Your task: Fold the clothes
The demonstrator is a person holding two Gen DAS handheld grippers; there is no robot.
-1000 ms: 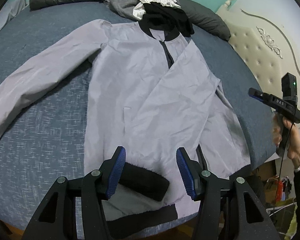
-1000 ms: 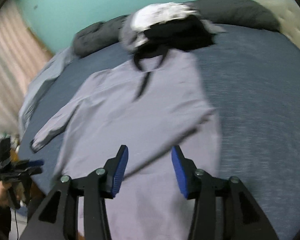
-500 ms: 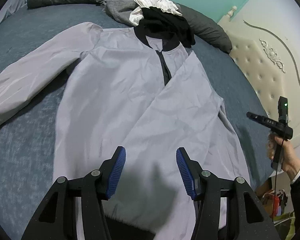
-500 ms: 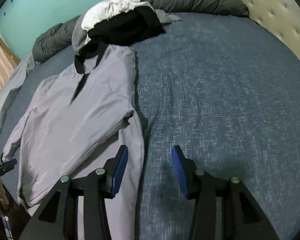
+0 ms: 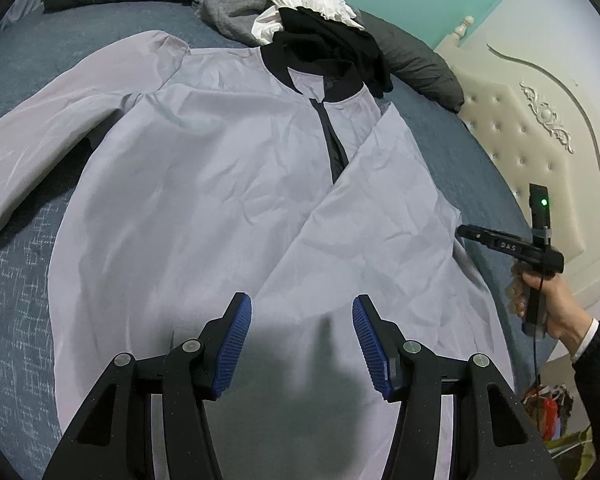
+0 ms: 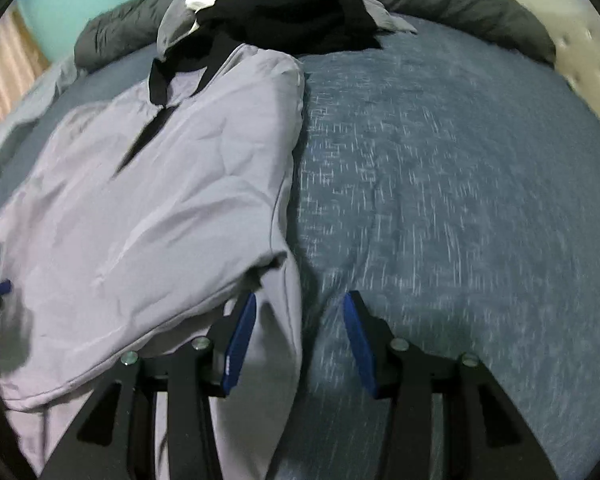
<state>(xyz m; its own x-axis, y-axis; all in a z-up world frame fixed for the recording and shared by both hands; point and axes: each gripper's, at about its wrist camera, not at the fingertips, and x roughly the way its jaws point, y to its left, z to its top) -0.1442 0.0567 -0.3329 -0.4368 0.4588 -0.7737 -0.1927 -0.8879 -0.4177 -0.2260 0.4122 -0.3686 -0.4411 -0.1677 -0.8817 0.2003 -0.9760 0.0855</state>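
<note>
The grey jacket [image 5: 204, 184] lies flat on the bed [image 6: 460, 200], front up, its black collar [image 5: 274, 65] toward the pile of clothes [image 5: 312, 20] at the bed's far edge and its hem toward the near edge. Its long axis runs from far edge to near edge. One sleeve [image 5: 384, 208] lies folded slantwise across the chest; the other sleeve [image 5: 36, 132] is spread out sideways over the bed.

The left tongs [image 5: 302, 340] hang over the lower body of the jacket, jaws apart, nothing between them. The right tongs [image 6: 296, 344] hang at the jacket's side edge by the folded sleeve, jaws apart and empty, half over cloth and half over bare bed; the left view shows the right hand [image 5: 540, 304] off that side.

The spread sleeve lies up and away from the left tongs, on the side opposite the right tongs, so the left hand looks the nearer one for folding it in.
</note>
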